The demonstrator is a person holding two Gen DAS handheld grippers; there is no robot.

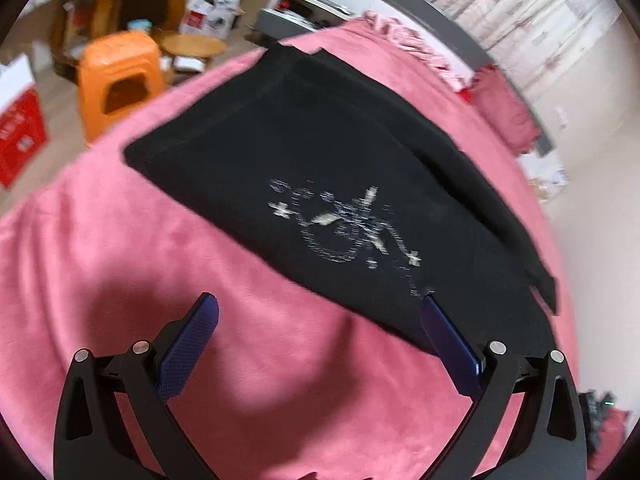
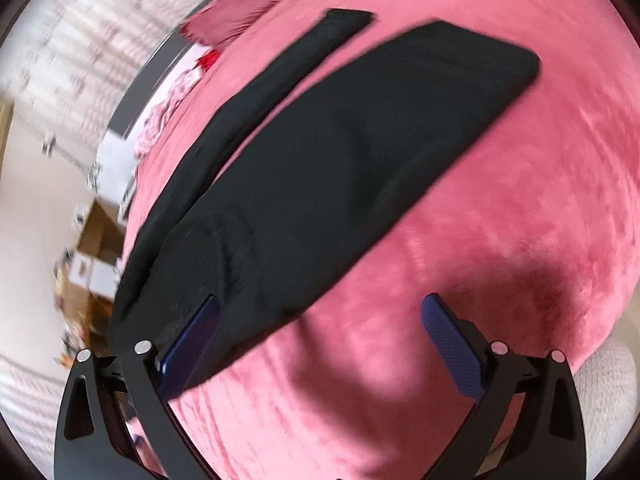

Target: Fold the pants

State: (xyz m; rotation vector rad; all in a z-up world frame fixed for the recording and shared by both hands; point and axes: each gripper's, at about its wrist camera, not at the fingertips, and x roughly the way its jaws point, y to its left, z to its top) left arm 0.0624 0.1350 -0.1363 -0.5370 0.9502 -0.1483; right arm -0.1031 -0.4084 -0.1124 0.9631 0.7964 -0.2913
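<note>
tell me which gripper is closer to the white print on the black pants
Left. The left gripper hangs open beside the white print on the pants. The right gripper, also open, is over a plain black part; no print shows there.

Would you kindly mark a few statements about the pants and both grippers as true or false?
1. The left gripper is open and holds nothing. True.
2. The black pants lie on a green blanket. False: the pink blanket is under them.
3. The right gripper is clamped on the pants. False: its fingers are spread apart and empty.
4. A silver print shows on the pants. True.
5. An orange stool stands beyond the bed. True.
</note>
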